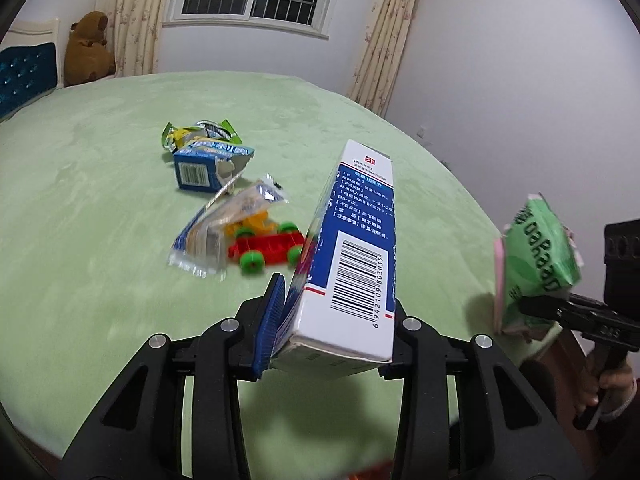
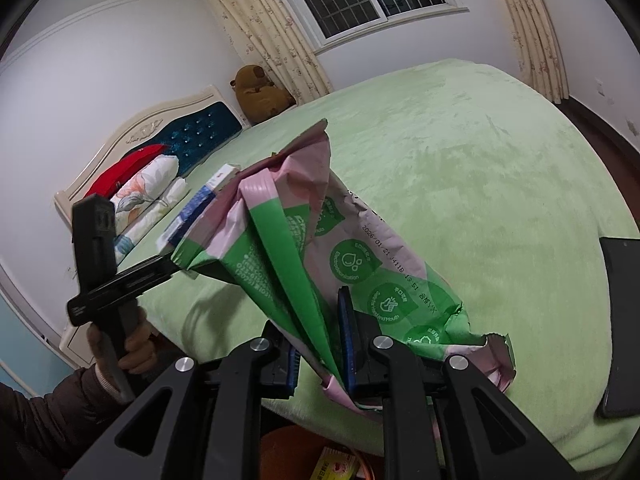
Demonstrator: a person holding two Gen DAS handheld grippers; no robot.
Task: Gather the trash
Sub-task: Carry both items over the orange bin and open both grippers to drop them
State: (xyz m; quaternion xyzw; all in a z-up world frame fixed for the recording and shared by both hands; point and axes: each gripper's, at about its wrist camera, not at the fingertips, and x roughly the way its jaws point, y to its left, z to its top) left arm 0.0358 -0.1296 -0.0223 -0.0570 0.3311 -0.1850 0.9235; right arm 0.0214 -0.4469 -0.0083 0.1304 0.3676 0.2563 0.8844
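My left gripper (image 1: 332, 320) is shut on a long blue and white carton (image 1: 352, 248) with a barcode, held above the green bed. My right gripper (image 2: 320, 336) is shut on a crumpled green and pink wet-wipe packet (image 2: 320, 240); the packet also shows at the right of the left wrist view (image 1: 536, 264). On the bed lie a clear and blue plastic wrapper (image 1: 224, 228), a torn blue box (image 1: 208, 168) and a green and yellow wrapper (image 1: 192, 134). The carton also shows in the right wrist view (image 2: 200, 204), behind the packet.
A red, yellow and green toy car (image 1: 268, 244) sits beside the clear wrapper. A brown plush toy (image 1: 86, 50) sits by the headboard; pillows (image 2: 144, 192) lie at the bed's head. A dark flat object (image 2: 620, 328) lies at the bed's right edge. Something yellow (image 2: 332, 466) shows below the bed edge.
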